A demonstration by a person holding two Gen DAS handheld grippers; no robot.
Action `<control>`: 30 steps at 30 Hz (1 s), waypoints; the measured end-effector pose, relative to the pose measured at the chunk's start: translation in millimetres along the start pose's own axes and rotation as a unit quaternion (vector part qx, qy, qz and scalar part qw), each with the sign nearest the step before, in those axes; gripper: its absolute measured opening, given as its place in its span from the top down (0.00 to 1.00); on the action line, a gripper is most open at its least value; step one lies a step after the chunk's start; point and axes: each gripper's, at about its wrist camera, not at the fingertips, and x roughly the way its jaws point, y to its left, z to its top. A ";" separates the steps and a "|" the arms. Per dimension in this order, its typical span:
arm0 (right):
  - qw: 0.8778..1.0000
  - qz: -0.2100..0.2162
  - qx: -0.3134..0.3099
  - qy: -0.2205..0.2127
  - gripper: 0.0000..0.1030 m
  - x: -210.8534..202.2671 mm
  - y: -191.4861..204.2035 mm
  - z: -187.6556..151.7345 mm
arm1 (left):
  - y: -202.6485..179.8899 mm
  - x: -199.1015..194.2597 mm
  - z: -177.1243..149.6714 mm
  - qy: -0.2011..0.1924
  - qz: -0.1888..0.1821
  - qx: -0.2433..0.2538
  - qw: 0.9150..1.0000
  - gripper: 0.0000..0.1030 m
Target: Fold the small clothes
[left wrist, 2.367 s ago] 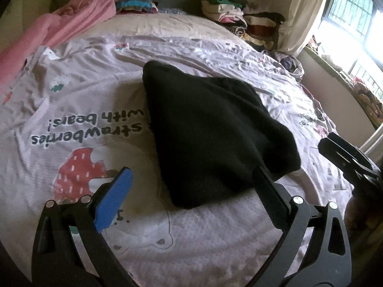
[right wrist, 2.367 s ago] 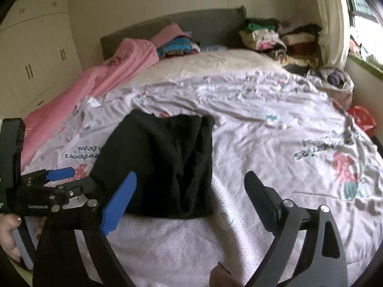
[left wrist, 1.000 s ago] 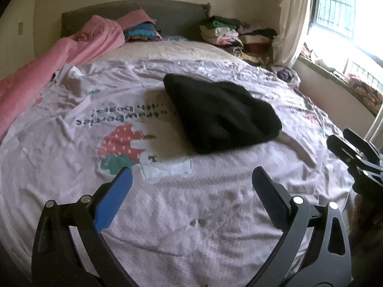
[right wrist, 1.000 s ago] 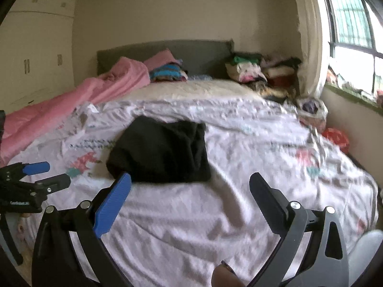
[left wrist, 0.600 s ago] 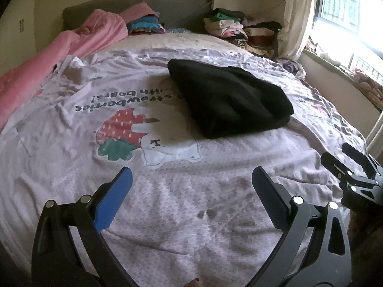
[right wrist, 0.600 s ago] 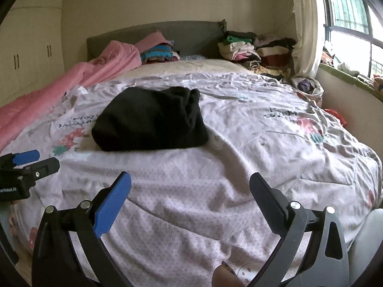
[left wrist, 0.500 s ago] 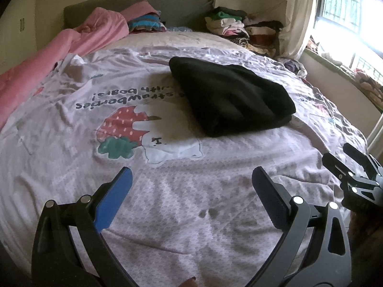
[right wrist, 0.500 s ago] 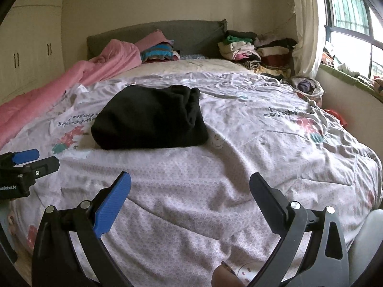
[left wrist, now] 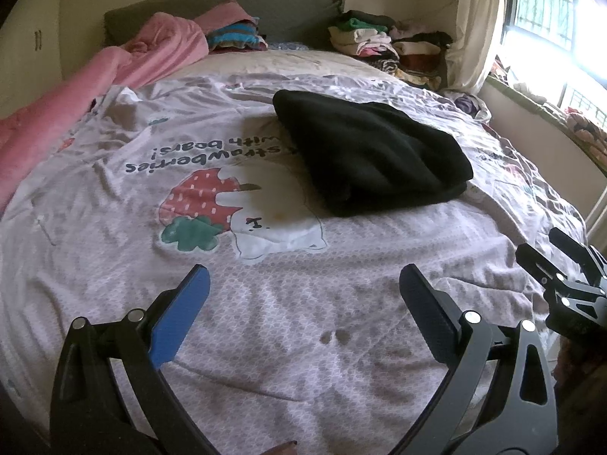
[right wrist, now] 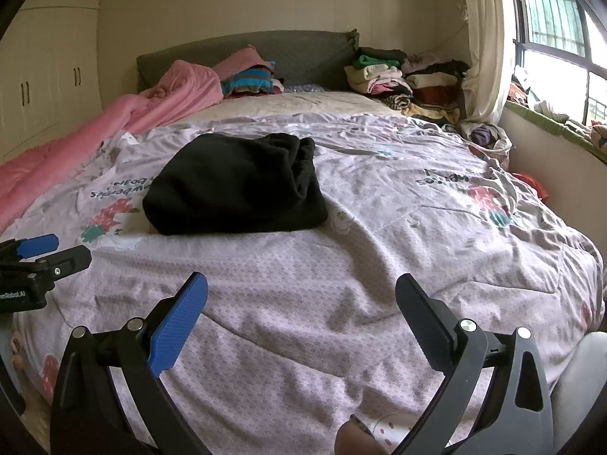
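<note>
Cream plaster walls (right wrist: 235,0), grey upholstered headboard (right wrist: 299,53), wide bed under a lilac strawberry-print quilt (right wrist: 398,235), white built-in wardrobe with dark handles (right wrist: 45,64) at left, barred window (right wrist: 550,11) glowing daylight at right, cream curtain (right wrist: 485,38)

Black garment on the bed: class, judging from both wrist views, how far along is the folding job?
Done: the black garment lies in a compact folded bundle on the printed bedsheet. In hand: nothing; the left gripper and the right gripper are open, empty and short of it. Left: perhaps moving it to the stacked clothes by the headboard; no other loose piece to fold shows nearby.
</note>
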 end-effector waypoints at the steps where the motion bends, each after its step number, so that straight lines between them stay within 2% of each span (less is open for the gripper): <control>1: 1.000 0.000 0.000 0.000 0.04 0.0 0.1 0.1 | 0.1 0.0 -0.1 0.000 0.000 0.000 1.000 0.09; 30: 1.000 0.001 -0.001 0.002 0.04 -1.1 -0.4 -1.7 | 4.1 -3.3 0.9 -0.002 0.010 -0.002 1.000 0.09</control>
